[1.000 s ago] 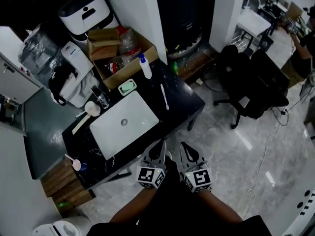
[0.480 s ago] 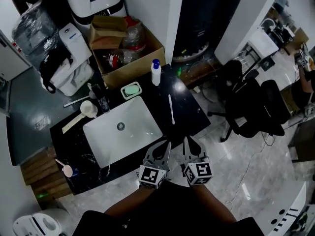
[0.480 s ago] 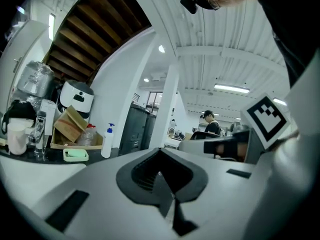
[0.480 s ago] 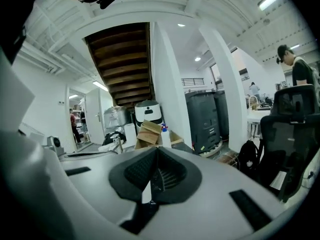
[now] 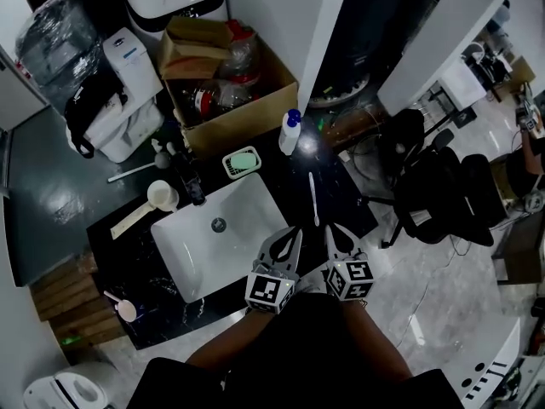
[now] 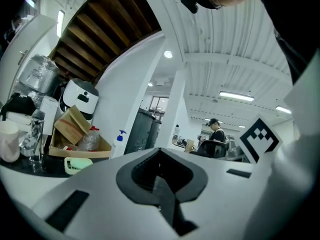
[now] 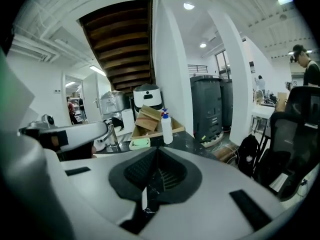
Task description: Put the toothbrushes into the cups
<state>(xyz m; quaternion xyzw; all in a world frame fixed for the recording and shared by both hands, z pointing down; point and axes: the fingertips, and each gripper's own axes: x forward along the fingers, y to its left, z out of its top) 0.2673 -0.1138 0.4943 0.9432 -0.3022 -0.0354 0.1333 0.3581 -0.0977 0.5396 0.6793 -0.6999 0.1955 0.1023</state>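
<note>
A white toothbrush (image 5: 313, 198) lies on the black counter (image 5: 341, 196) to the right of the white sink (image 5: 217, 233). A white cup (image 5: 162, 195) stands by the faucet (image 5: 192, 183) at the sink's far left corner, and it also shows in the left gripper view as the cup (image 6: 8, 142). A small pinkish cup (image 5: 126, 310) sits at the counter's near left. My left gripper (image 5: 291, 233) (image 6: 160, 156) and right gripper (image 5: 335, 229) (image 7: 156, 156) hover side by side over the counter's front edge, both shut and empty. The toothbrush lies just beyond the right one.
A green soap dish (image 5: 242, 162) (image 7: 140, 143) and a blue-capped bottle (image 5: 290, 132) (image 7: 166, 126) stand behind the sink. A cardboard box (image 5: 230, 83) of clutter sits behind them. Black office chairs (image 5: 438, 190) stand to the right. A pale flat stick (image 5: 128, 220) lies left of the sink.
Both grippers have moved forward from the floor side to the counter's front edge, nearer the sink and the toothbrush. Both stayed shut and empty.
</note>
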